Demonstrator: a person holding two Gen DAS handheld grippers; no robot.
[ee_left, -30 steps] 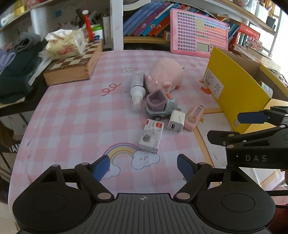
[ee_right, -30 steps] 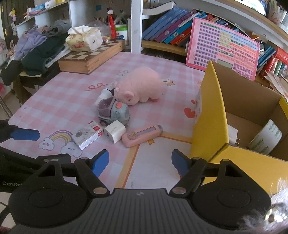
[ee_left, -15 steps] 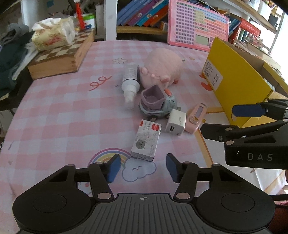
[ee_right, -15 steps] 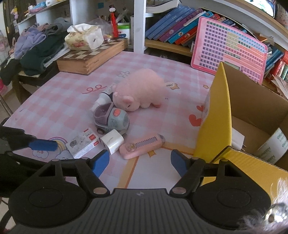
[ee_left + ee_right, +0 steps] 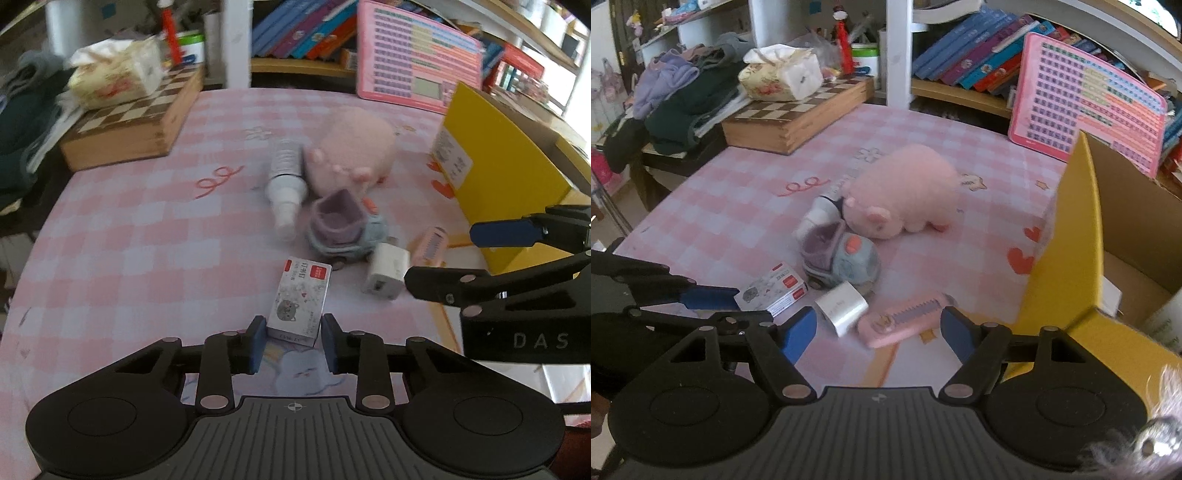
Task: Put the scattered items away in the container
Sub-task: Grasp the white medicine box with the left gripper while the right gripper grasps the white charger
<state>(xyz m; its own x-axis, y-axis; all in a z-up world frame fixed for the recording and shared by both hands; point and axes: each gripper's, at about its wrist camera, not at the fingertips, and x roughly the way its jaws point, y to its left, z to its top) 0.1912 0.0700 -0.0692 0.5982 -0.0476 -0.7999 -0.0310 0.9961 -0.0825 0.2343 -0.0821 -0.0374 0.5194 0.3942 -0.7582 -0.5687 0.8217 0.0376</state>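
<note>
Left gripper (image 5: 291, 341) clamps the staple box (image 5: 301, 301) on the table (image 5: 129, 240). Right gripper (image 5: 877, 332) open, empty. Pig (image 5: 901, 192), bottle (image 5: 286, 177), toy car (image 5: 842, 258), charger (image 5: 842, 308), pink case (image 5: 901, 325) still outside yellow box (image 5: 1067, 258).

Left wrist view: looks forward and down along own fingers (image 5: 258, 338), close over pink checked counter (image 5: 129, 258), facing bookshelf. Right wrist view: same downward tilt, set further right, beside yellow cardboard box (image 5: 1067, 266). Both share staple box (image 5: 300, 301), white charger (image 5: 842, 306), plush pig (image 5: 905, 192); each sees other's fingers.
</note>
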